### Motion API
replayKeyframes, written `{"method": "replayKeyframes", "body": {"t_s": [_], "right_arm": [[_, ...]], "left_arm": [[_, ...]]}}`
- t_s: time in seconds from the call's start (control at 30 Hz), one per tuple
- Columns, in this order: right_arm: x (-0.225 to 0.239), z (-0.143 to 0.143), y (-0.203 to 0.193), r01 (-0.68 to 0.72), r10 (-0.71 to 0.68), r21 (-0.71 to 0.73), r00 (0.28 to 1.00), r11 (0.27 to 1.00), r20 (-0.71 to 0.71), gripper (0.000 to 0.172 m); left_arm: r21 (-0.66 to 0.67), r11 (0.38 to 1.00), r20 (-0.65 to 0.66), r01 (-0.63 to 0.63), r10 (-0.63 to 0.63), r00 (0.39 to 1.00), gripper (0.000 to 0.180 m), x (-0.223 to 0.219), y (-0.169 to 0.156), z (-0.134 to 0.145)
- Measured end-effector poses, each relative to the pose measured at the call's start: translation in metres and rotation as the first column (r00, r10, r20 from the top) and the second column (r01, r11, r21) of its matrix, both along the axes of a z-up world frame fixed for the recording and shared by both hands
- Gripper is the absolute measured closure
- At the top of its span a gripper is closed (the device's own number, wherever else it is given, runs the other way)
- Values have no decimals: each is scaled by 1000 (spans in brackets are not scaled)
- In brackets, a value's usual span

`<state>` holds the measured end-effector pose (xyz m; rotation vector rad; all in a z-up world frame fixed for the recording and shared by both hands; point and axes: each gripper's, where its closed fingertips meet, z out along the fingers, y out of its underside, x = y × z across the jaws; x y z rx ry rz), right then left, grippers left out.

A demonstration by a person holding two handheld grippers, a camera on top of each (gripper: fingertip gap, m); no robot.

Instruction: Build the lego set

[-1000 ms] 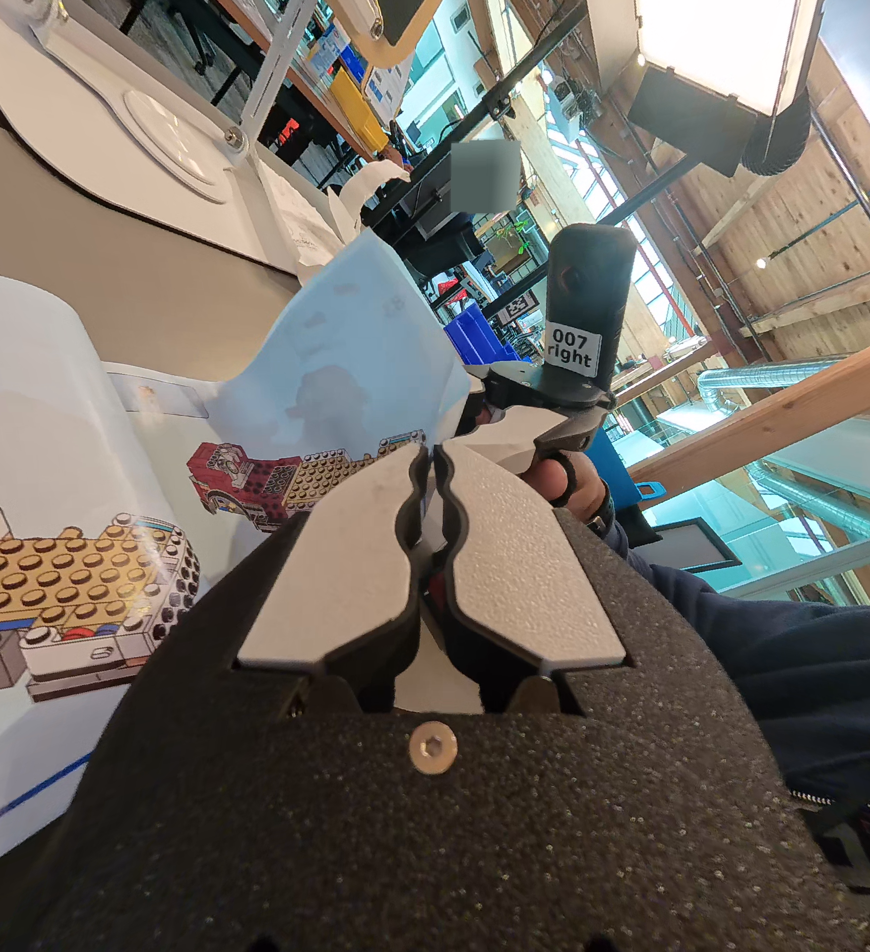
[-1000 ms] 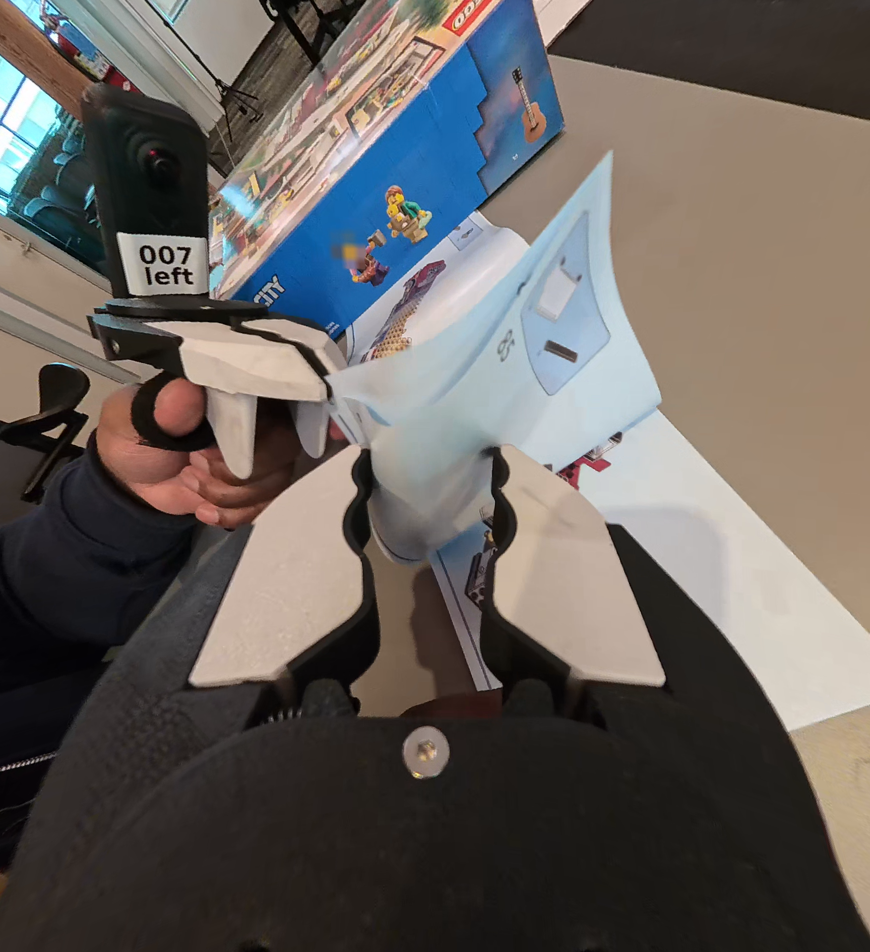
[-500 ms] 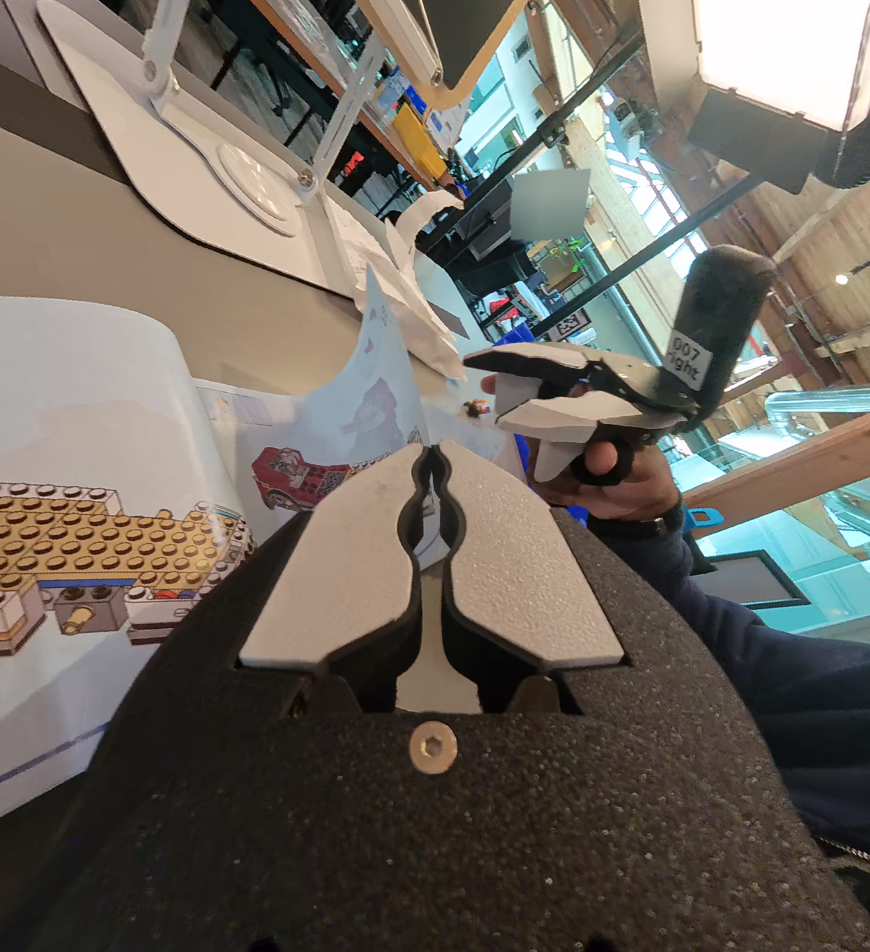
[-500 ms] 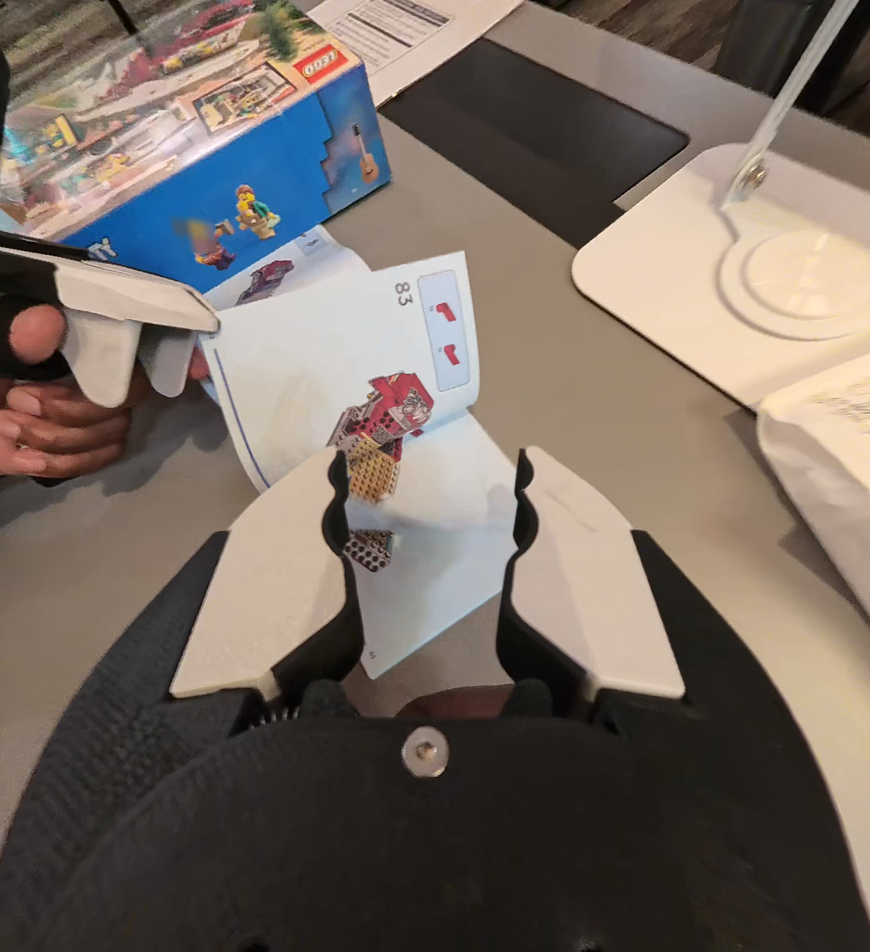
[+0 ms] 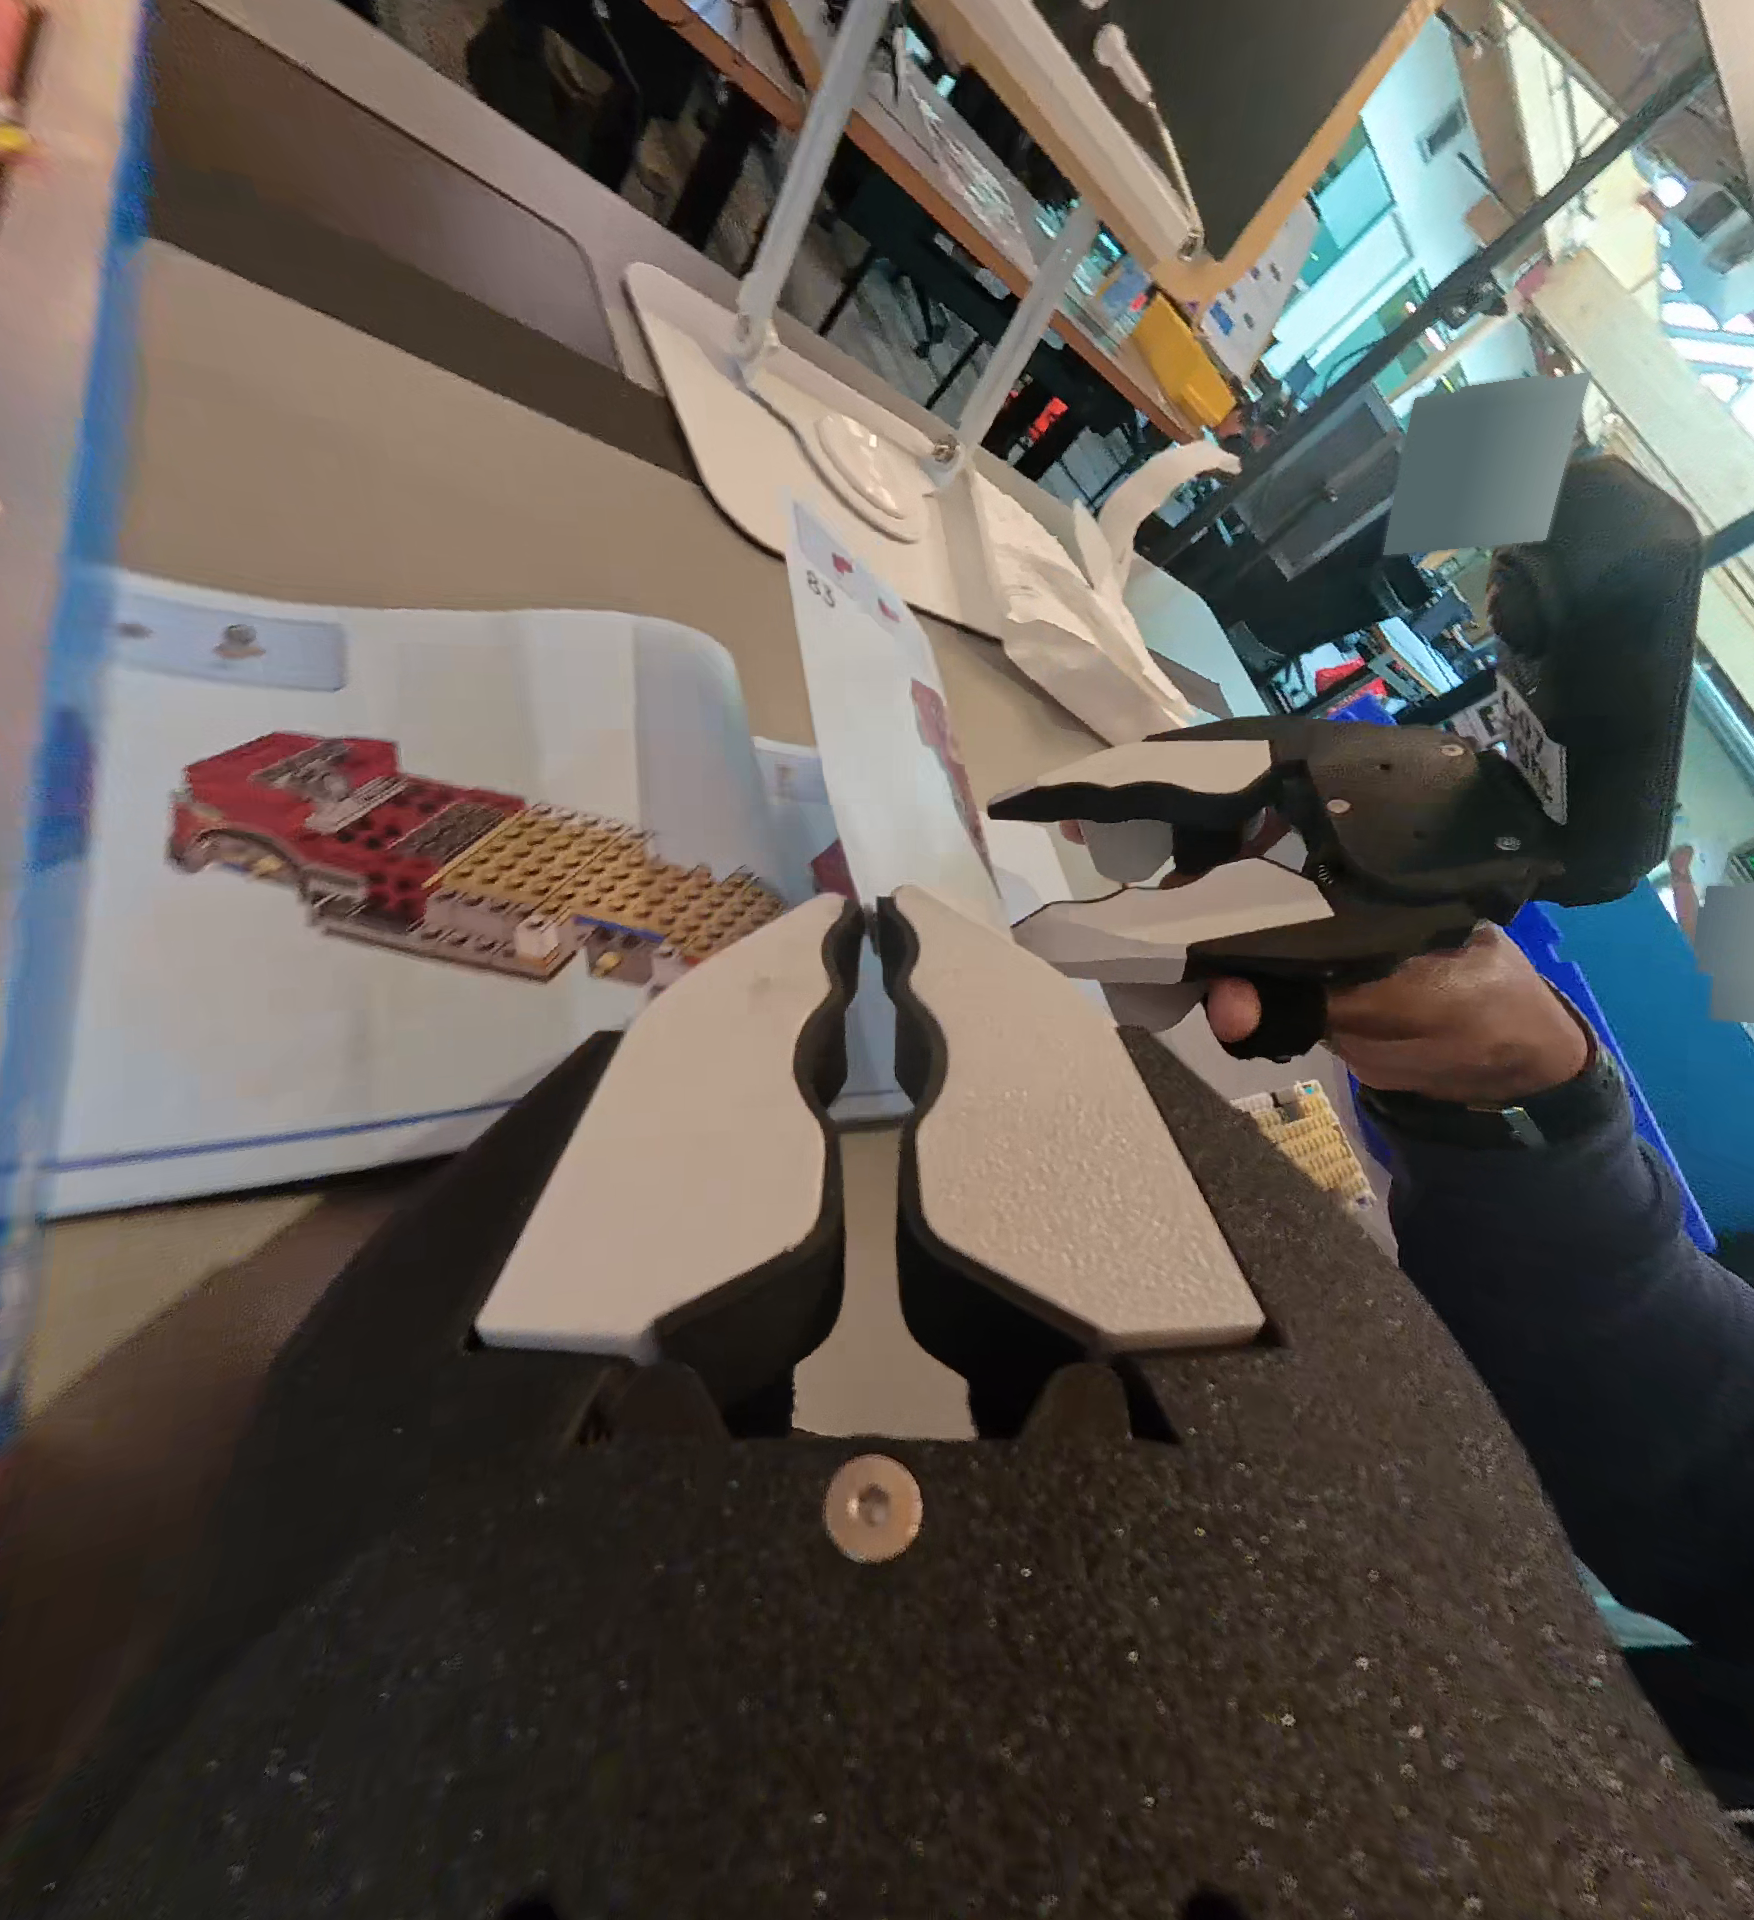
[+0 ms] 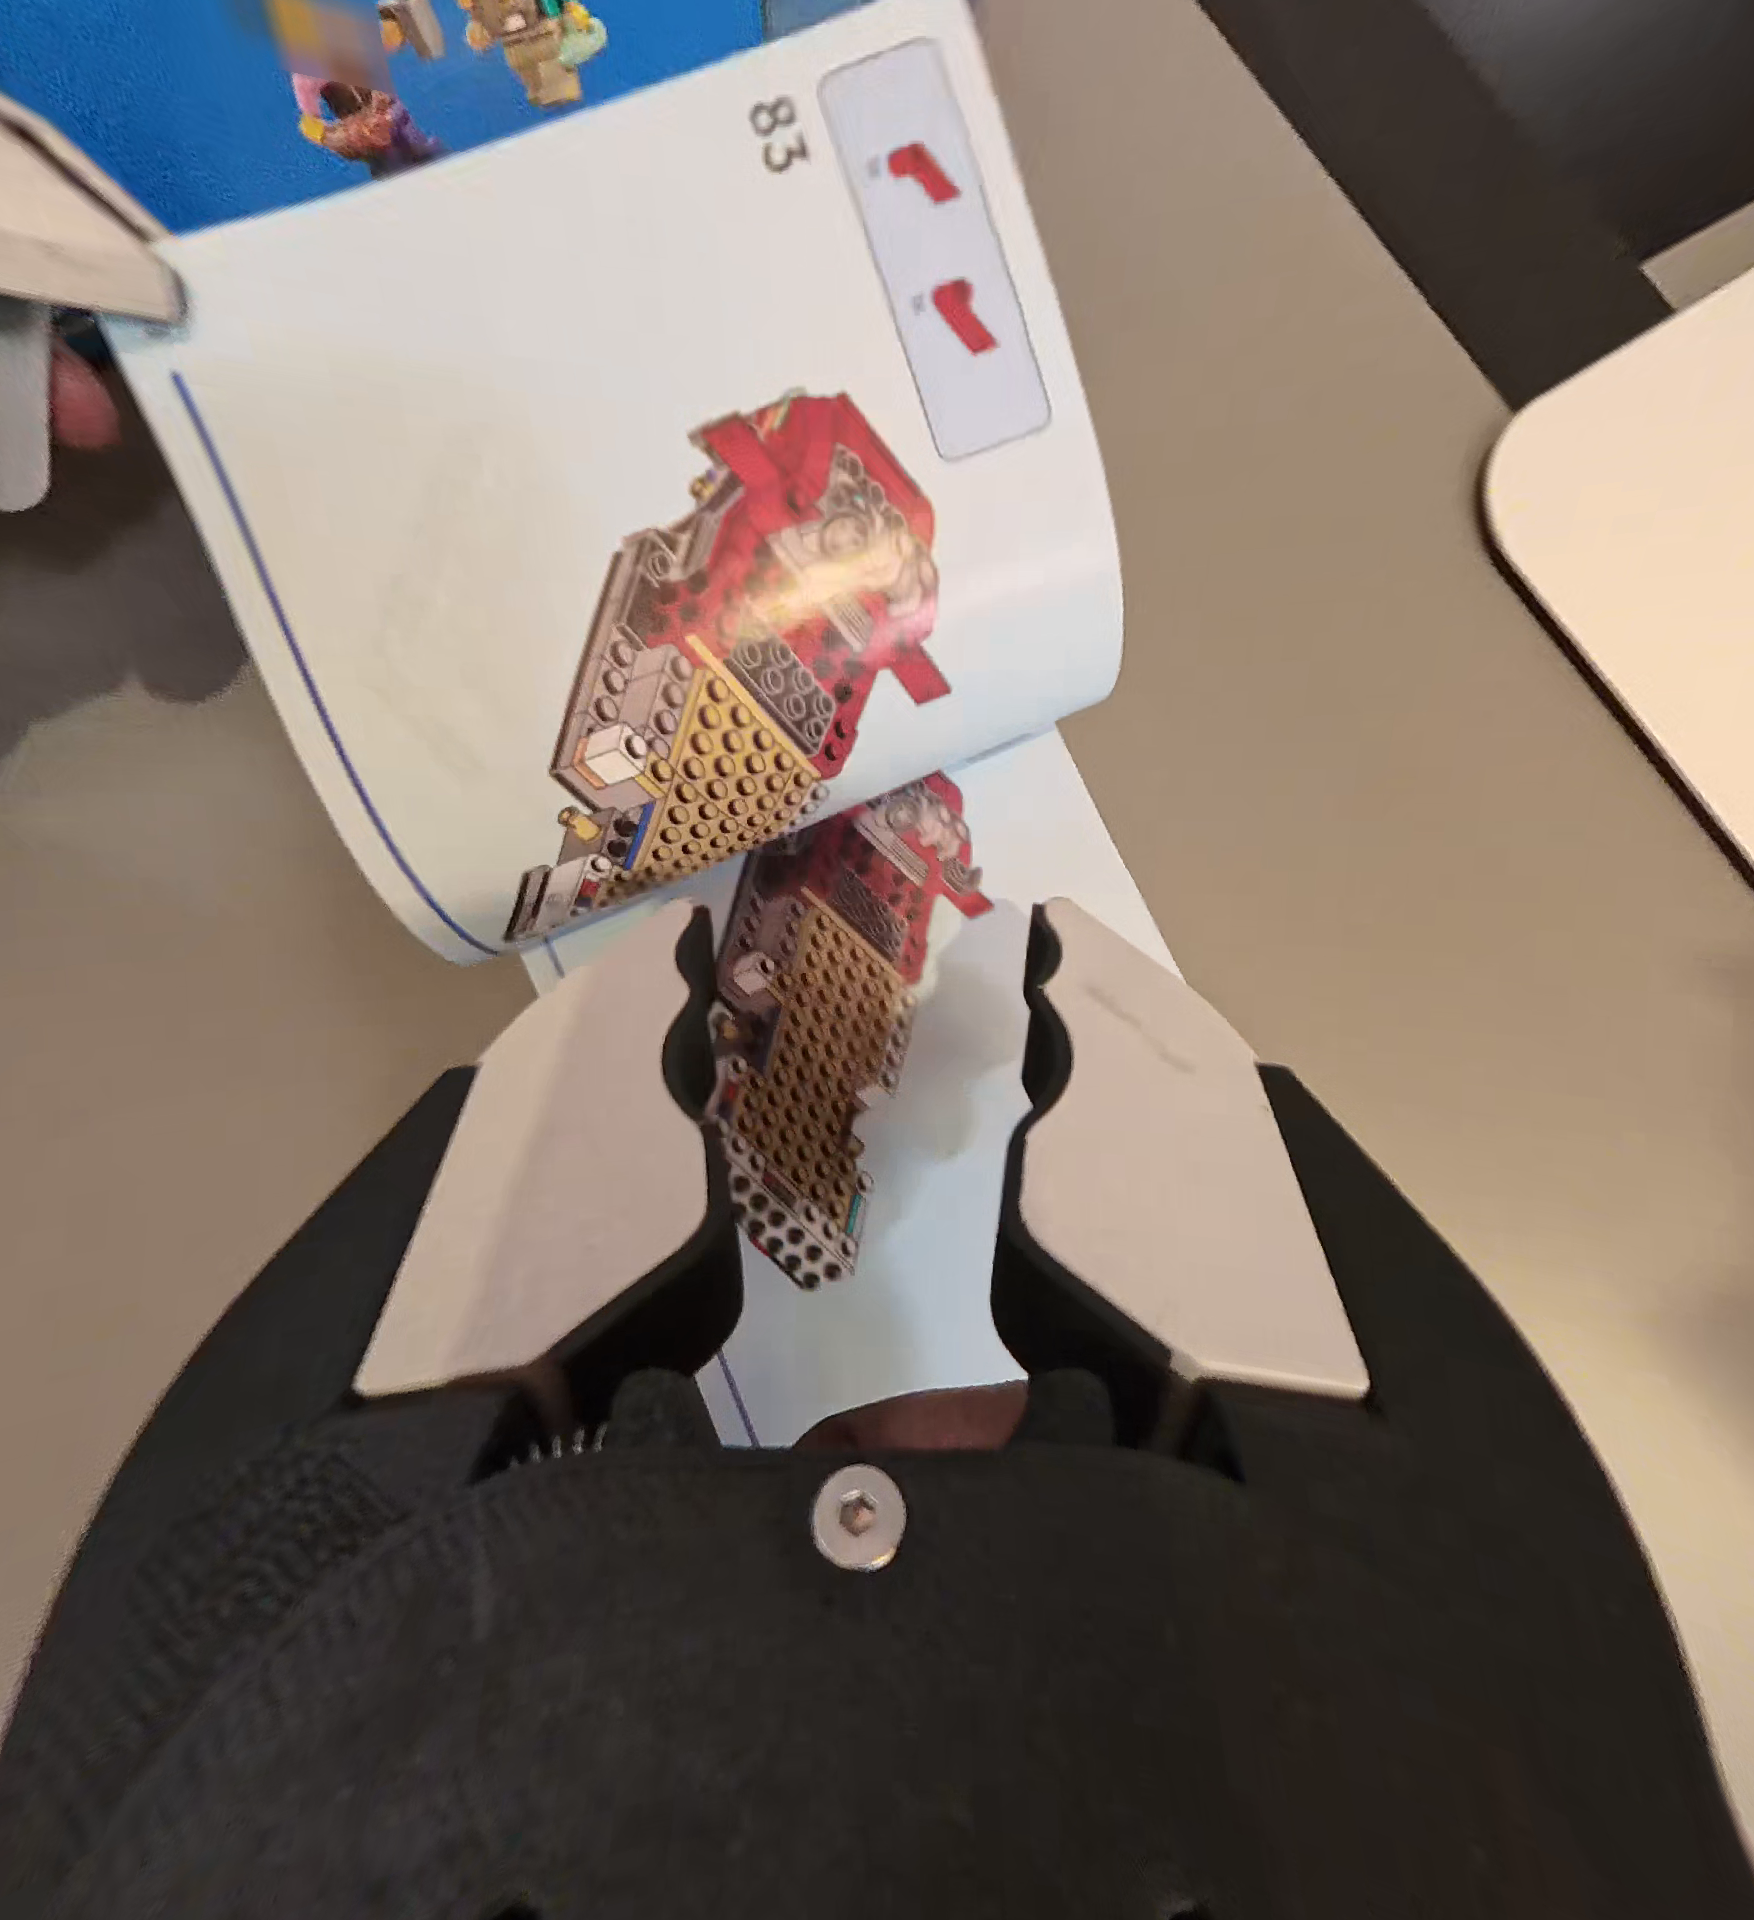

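Note:
An open brick-building instruction booklet (image 5: 333, 935) lies on the grey table (image 5: 385, 468). My left gripper (image 5: 868, 920) is shut on the edge of one page (image 5: 873, 727), which stands upright and edge-on between its tips. In the right wrist view that page (image 6: 540, 468) curves up to the left gripper's finger (image 6: 42, 239) at the top left. My right gripper (image 6: 862, 935) is open and empty, just above the booklet's flat page (image 6: 1060, 831). It also shows in the left wrist view (image 5: 1013, 871), held by a hand, close beside the lifted page.
A blue toy box (image 6: 177, 104) stands behind the booklet and fills the left edge of the left wrist view (image 5: 21, 935). A white lamp base (image 6: 1683, 571) and a dark mat (image 6: 1424, 156) lie to the right. A white paper bag (image 5: 1060, 603) lies farther back.
A second ago the lifted page stood between my right gripper's fingers. They opened wider, drew off it, and now hover over the flat page. My left gripper kept its hold and swung the page upright.

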<state>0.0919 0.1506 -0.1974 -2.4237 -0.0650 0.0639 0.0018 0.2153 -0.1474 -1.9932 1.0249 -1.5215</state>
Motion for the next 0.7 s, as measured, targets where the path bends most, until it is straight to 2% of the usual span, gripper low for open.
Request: {"method": "replayKeyframes", "body": {"t_s": [0.13,0.27,0.4,0.53,0.63,0.7], "right_arm": [[-13,-4,16,-39,41,-43,998,998,41,115],[-25,-3,29,-68,72,-65,995,996,71,116],[-31,-1,38,-79,86,-74,991,994,101,116],[-27,0,42,-68,77,-85,990,994,117,116],[-24,4,48,-58,68,-81,989,995,128,117],[-25,7,55,-59,69,-77,988,995,136,117]], "left_arm": [[-26,999,11,-28,28,1000,164,-23,0,0],[15,999,34,-38,38,999,153,-48,-5,8],[212,972,15,-106,105,994,145,-81,0,19],[417,876,-36,-242,282,959,140,-117,29,22],[488,825,-106,-285,380,919,135,-137,48,15],[493,826,-144,-272,386,911,134,-140,53,6]]}}
